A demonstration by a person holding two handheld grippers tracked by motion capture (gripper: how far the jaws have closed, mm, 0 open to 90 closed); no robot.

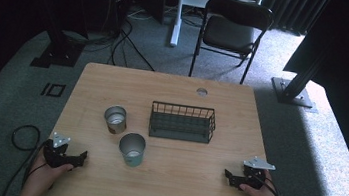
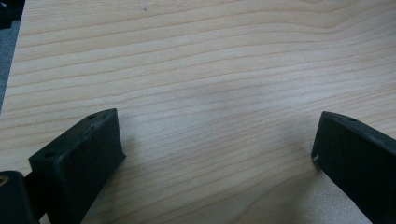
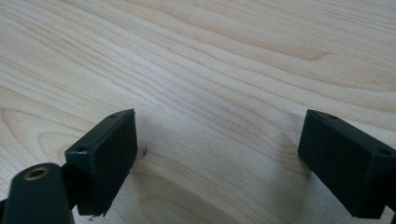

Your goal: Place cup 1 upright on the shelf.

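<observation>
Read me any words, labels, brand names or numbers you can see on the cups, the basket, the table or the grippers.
None can be read.
The two metal cups, the wire basket and the wooden table show no print.
The left gripper and right gripper show plain black jaws, no markings.

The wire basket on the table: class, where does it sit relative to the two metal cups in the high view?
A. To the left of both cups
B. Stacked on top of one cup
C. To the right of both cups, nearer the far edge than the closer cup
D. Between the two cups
C: the wire basket stands apart to the right of the farther cup and the nearer cup.
</observation>
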